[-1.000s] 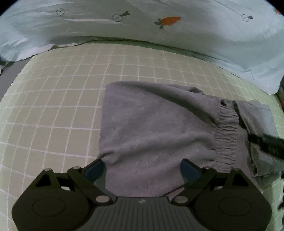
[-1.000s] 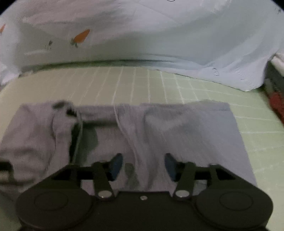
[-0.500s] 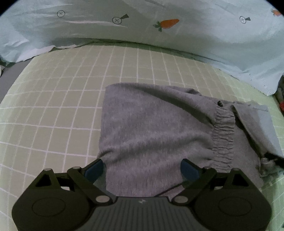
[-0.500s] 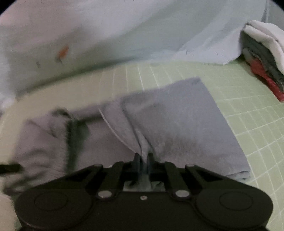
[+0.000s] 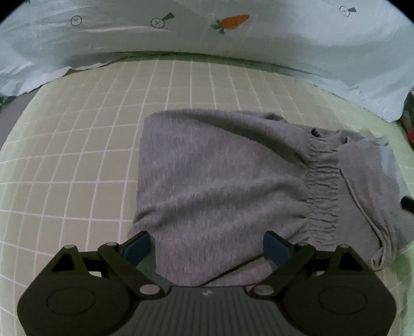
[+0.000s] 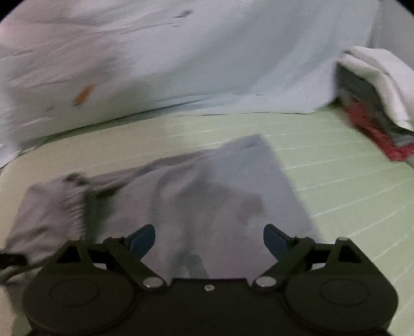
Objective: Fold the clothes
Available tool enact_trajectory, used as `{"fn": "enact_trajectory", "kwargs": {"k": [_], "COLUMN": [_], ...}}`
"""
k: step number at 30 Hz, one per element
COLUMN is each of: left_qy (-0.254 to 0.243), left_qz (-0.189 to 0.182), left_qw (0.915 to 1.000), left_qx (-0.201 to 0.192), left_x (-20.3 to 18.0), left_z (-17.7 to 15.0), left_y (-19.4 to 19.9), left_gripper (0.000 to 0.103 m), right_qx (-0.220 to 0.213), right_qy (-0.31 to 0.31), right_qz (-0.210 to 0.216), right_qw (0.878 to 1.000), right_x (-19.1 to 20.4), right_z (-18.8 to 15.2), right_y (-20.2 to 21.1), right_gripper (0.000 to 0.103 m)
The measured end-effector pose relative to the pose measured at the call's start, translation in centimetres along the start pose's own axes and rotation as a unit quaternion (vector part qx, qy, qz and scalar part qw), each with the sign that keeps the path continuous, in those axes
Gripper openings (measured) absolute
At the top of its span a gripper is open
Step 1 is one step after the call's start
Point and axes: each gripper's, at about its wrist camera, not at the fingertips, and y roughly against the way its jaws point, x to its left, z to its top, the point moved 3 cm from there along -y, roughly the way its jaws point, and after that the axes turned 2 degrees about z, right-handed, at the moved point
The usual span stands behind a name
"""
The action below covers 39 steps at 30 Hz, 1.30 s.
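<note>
Grey sweat shorts (image 5: 222, 181) lie partly folded on the green checked sheet (image 5: 77, 155), elastic waistband (image 5: 323, 186) to the right with a layer folded over beyond it. My left gripper (image 5: 207, 245) is open and empty, its blue fingertips astride the near edge of the shorts. In the blurred right wrist view the shorts (image 6: 212, 196) lie flat with the waistband at the left. My right gripper (image 6: 209, 239) is open and empty just above the cloth.
A pale blue quilt with carrot prints (image 5: 233, 23) runs along the far side of the bed, also in the right wrist view (image 6: 181, 64). A stack of folded clothes, white, grey and red (image 6: 375, 103), sits at the far right.
My right gripper shut on a fold of the shorts half a second ago, carried it over, and has now let go and opened. The left gripper stayed open and almost still.
</note>
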Motion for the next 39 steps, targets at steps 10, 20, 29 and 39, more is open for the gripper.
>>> {"fn": "enact_trajectory", "kwargs": {"k": [10, 20, 29, 39], "left_qy": [-0.013, 0.007, 0.067, 0.087], "left_qz": [0.007, 0.005, 0.02, -0.008], "left_qw": [0.9998, 0.9999, 0.9973, 0.9957], "left_qx": [0.017, 0.006, -0.023, -0.032], "left_x": [-0.5, 0.3, 3.9, 4.4], "left_z": [0.2, 0.4, 1.0, 1.8], "left_y": [-1.1, -0.2, 2.8, 4.2], "left_gripper": [0.094, 0.094, 0.094, 0.094], "right_qx": [0.05, -0.021, 0.036, 0.026], "right_qy": [-0.071, -0.003, 0.126, 0.027], "right_qz": [-0.042, 0.037, 0.255, 0.227], "right_qw": [0.995, 0.999, 0.958, 0.973], "right_x": [-7.8, -1.0, 15.4, 11.7], "right_z": [0.3, 3.4, 0.1, 0.4], "right_y": [-5.0, -0.3, 1.2, 2.0], "right_gripper": [0.067, 0.009, 0.012, 0.088]}}
